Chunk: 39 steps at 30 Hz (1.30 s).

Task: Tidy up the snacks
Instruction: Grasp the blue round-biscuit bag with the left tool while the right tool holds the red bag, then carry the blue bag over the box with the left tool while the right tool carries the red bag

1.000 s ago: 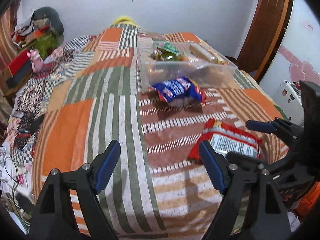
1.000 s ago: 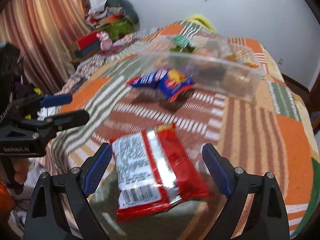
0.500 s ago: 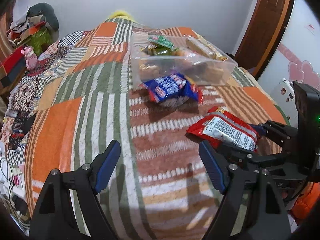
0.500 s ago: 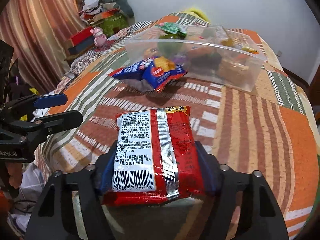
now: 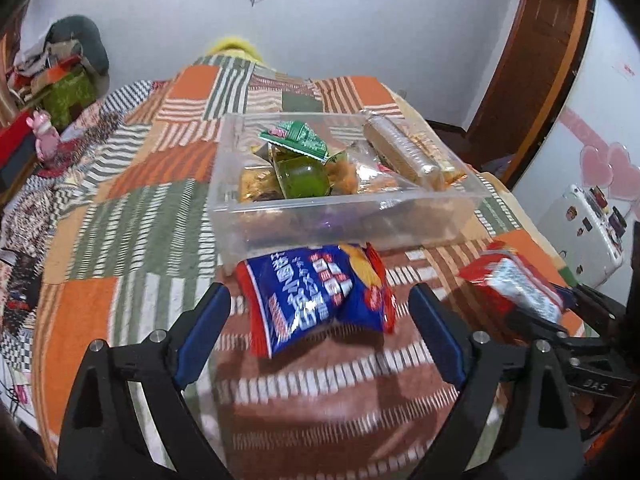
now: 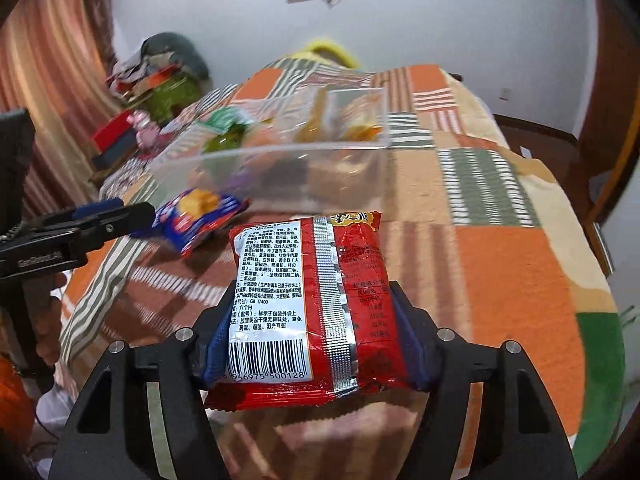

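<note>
A blue snack bag [image 5: 316, 296] lies on the patchwork bedspread just in front of a clear plastic bin [image 5: 344, 220] filled with several snacks. My left gripper [image 5: 320, 320] is around the bag's near end with its jaws opening; the pads do not touch it. In the right wrist view the red snack packet [image 6: 308, 308] is lifted off the bed, back side up, with my right gripper [image 6: 316, 344] shut on its sides. The same packet [image 5: 516, 284] shows at the right of the left wrist view. The blue bag [image 6: 196, 216] and the bin [image 6: 288, 168] lie ahead of it.
The bedspread [image 5: 140, 208] covers a bed that drops off at the right and near edges. A cluttered pile and a pink toy [image 5: 42, 136] sit at the far left. A brown door [image 5: 536, 64] and a white appliance [image 5: 592, 236] stand to the right.
My right gripper closed on the red packet and lifted it toward the bin. My left gripper moved forward until the blue bag lay between its jaws, which spread a little wider.
</note>
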Tool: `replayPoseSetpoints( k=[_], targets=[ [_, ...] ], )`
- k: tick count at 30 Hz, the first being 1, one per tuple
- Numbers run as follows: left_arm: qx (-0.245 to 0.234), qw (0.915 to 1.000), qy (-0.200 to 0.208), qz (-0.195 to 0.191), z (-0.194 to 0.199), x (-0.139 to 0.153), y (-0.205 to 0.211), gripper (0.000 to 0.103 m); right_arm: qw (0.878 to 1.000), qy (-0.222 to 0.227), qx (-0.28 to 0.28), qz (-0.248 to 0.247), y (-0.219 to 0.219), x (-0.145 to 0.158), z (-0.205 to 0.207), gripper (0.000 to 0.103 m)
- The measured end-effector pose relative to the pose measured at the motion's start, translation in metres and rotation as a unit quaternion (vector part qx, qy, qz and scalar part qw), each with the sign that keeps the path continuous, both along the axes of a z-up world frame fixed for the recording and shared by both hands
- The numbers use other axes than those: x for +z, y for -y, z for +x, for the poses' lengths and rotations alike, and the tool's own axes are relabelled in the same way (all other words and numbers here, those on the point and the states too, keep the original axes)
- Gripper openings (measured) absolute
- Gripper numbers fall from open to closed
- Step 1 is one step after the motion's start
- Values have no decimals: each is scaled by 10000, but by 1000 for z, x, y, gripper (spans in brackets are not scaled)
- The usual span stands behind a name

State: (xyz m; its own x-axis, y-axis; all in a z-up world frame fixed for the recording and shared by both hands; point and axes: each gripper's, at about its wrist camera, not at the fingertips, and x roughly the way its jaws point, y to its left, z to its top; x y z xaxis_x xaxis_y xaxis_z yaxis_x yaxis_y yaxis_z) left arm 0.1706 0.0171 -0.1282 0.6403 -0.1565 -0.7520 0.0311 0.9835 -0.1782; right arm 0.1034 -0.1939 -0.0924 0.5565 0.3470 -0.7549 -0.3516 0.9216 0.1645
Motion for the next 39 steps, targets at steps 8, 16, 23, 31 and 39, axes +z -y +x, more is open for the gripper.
replayPoseSetpoints(
  k=[8,16,23,31,39],
  targets=[
    [46,9990,-438,-80,36,-35,1,100,9997,-89,-162,136,10,-4,11,65],
    [24,9987,-494,80,46,-44,10,103,9998,-90,-114,164,6,-2,15,65],
    [3,9956,-873,-331,47,-62,7,103,9998,-83,-88,178,6,-2,17,65],
    [-222,9987,-450,43,30,-46,24,71,9998,10,-111,187,5,5,15,65],
    [-391,9990,146,131,-1,-6,26,64,9993,244,-110,258,3,20,19,65]
  ],
)
